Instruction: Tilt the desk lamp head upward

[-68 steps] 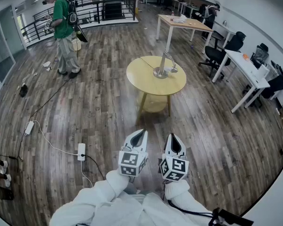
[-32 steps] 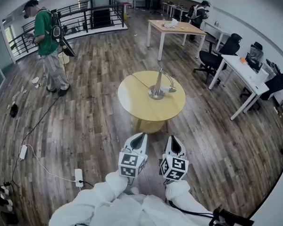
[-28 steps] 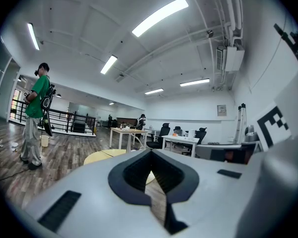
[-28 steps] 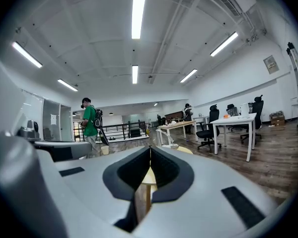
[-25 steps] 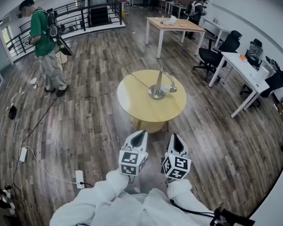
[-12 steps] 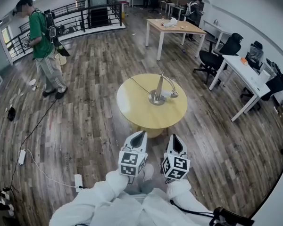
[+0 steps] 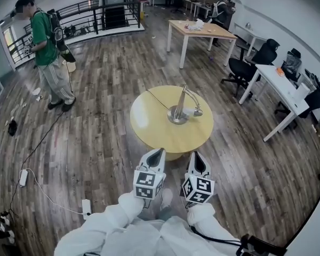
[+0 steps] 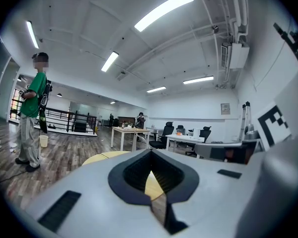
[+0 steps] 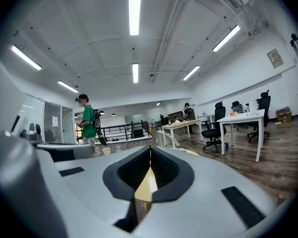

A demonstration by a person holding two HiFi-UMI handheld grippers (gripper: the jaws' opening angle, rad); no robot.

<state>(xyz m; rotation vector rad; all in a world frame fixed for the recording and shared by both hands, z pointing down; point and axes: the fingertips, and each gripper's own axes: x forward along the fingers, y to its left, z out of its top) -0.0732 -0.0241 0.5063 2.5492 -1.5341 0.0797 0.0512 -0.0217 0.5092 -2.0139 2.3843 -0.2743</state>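
A silver desk lamp (image 7: 178, 109) stands on a round yellow table (image 7: 154, 129), with its thin arm rising from a round base and its small head (image 7: 197, 111) drooping to the right. In the right gripper view the lamp (image 9: 167, 138) peeks over the jaws. Both grippers are held side by side near my body, short of the table's near edge. My left gripper (image 7: 156, 154) is shut and holds nothing, its jaws meeting in the left gripper view (image 8: 150, 173). The right gripper (image 7: 196, 158) is also shut and holds nothing (image 9: 149, 168).
A person in a green shirt (image 7: 44, 33) stands at the far left. A wooden table (image 7: 202, 30), a white desk (image 7: 280, 84) and office chairs (image 7: 257, 53) fill the right side. A power strip (image 7: 86, 207) with cables lies on the wood floor at the left.
The round table and lamp have come nearer to the grippers as I walk towards them. Both grippers stay shut and level. The person in green has shifted a little.
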